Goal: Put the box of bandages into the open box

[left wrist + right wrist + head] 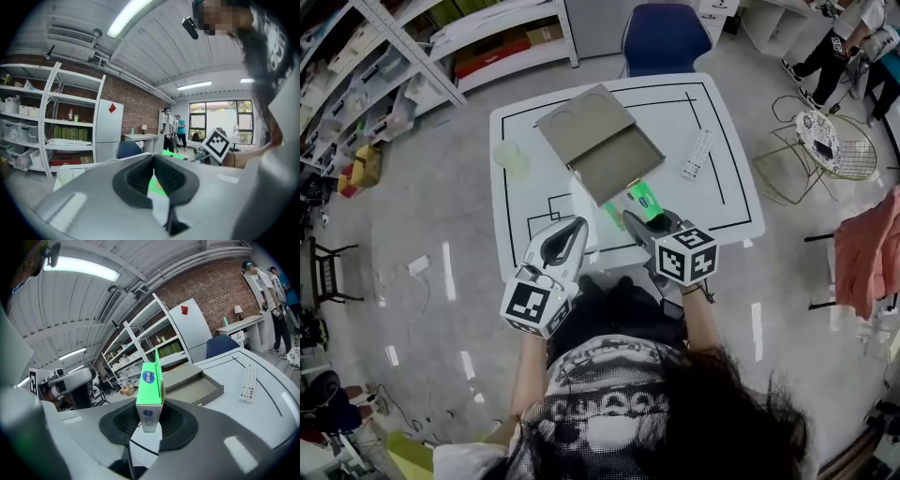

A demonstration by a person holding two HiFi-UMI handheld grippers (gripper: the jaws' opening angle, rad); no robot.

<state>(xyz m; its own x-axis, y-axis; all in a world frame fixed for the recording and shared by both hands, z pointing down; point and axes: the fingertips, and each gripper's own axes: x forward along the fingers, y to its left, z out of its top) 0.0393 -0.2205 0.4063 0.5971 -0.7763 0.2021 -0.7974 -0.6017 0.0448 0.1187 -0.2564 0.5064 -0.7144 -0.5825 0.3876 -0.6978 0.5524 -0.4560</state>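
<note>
The bright green box of bandages (643, 200) (150, 390) stands on end between the pads of my right gripper (633, 217) (149, 420), which is shut on its lower part. It hangs over the table's near edge. Just beyond it lies the open grey box (623, 167) (197, 387), a shallow tray with its lid (584, 117) folded back behind it. Nothing shows inside the tray. My left gripper (570, 230) (153, 161) hovers at the near edge, left of the right one, with its jaws together and nothing in them.
A white remote (697, 155) (247, 383) lies right of the grey box on the white table (712, 202). A pale translucent cup (510, 155) stands near the table's left edge. A blue chair (661, 37) sits at the far side, shelves (394, 66) at far left.
</note>
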